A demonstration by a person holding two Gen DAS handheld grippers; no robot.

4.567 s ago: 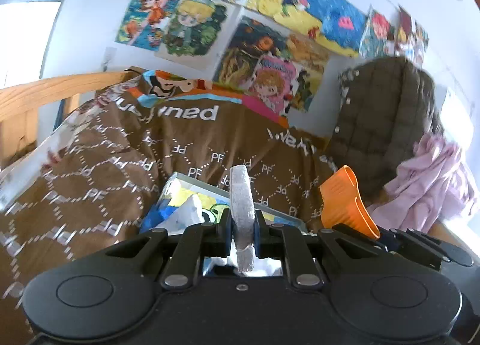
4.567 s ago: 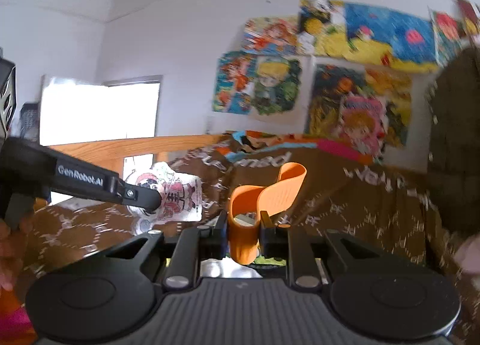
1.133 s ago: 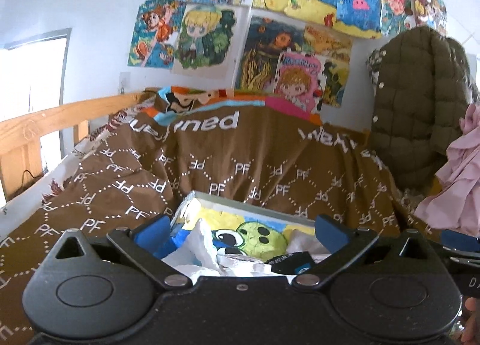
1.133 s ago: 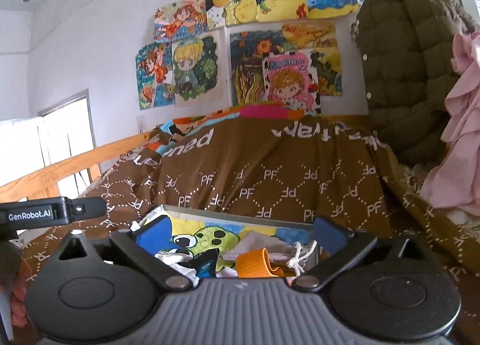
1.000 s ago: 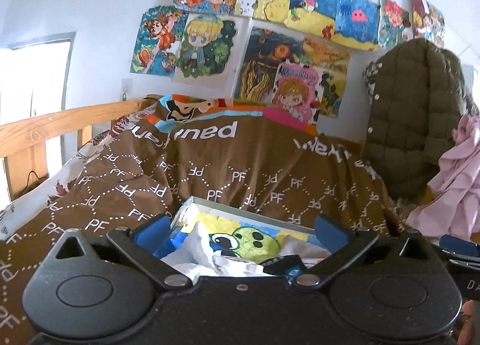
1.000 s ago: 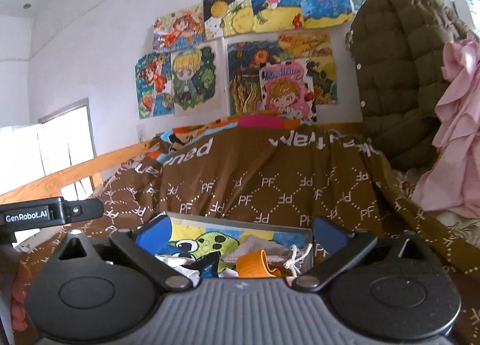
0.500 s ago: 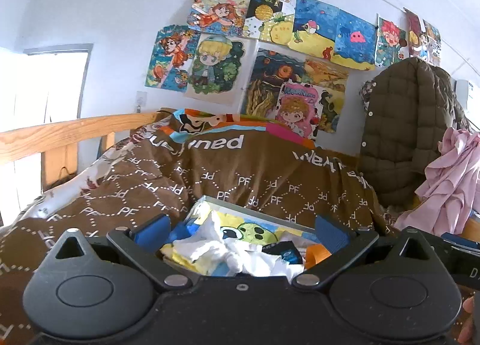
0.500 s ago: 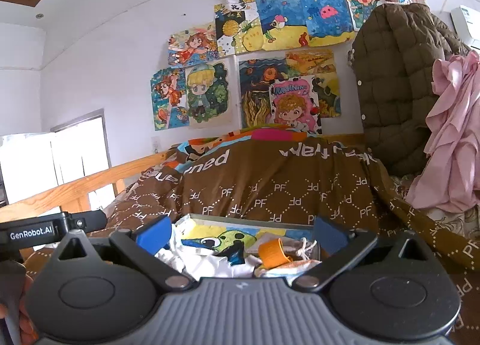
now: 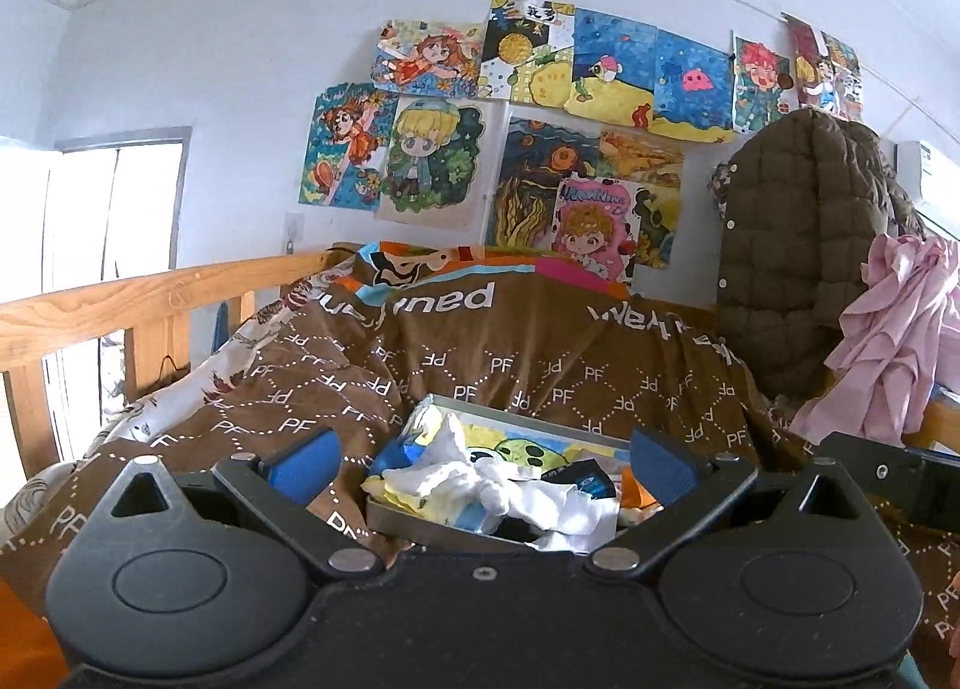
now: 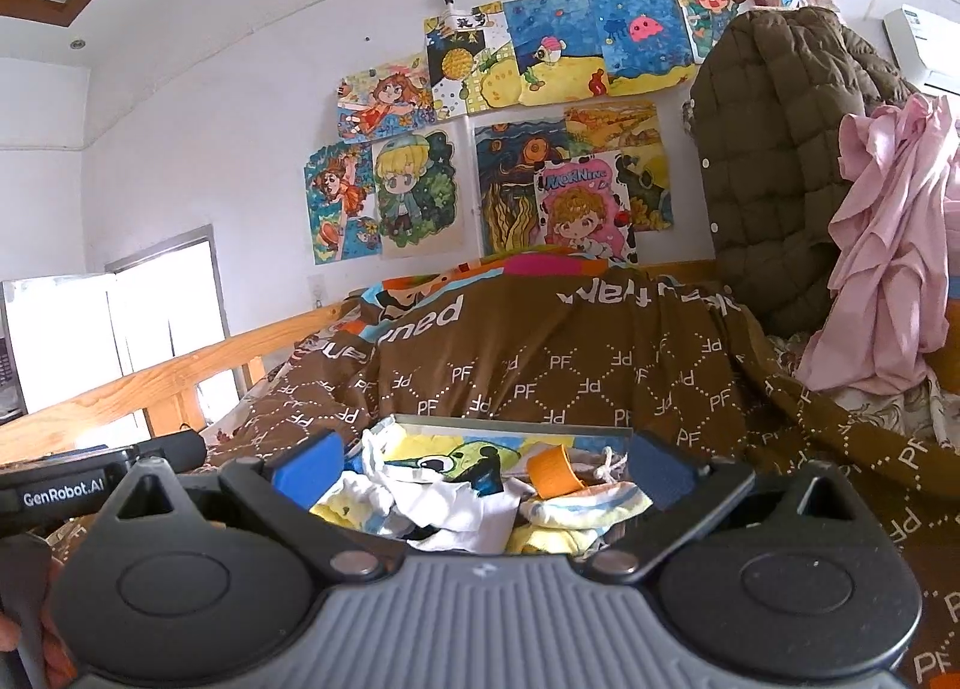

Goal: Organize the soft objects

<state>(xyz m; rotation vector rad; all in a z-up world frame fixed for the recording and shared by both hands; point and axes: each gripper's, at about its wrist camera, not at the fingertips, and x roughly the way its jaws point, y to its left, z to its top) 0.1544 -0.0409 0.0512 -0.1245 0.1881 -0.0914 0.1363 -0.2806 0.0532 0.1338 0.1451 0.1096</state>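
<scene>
Both grippers stood spread wide with nothing between their blue-padded fingers, the left gripper (image 9: 480, 464) and the right gripper (image 10: 483, 464) each hovering just short of a shallow grey metal tray (image 9: 414, 527) that lay on the bed directly ahead of them. The tray was rectangular with thin upright walls, its floor printed with a yellow and green cartoon frog on blue. Heaped inside it were the soft objects: crumpled white cloths (image 9: 510, 485) in limp folds toward the near side, a pale yellow striped fabric piece (image 10: 585, 503) at the near right corner, a knotted white cord, and a smooth orange silicone cup (image 10: 555, 470) tilted on its side beyond them. Under the tray spread a brown quilt (image 9: 540, 353) with a dotted diamond pattern and white letters. Farther off to the right hung a puffy olive quilted jacket (image 9: 792, 245) and a rumpled pink garment (image 10: 888, 245); to the left ran a pale wooden rail (image 9: 150, 293).
</scene>
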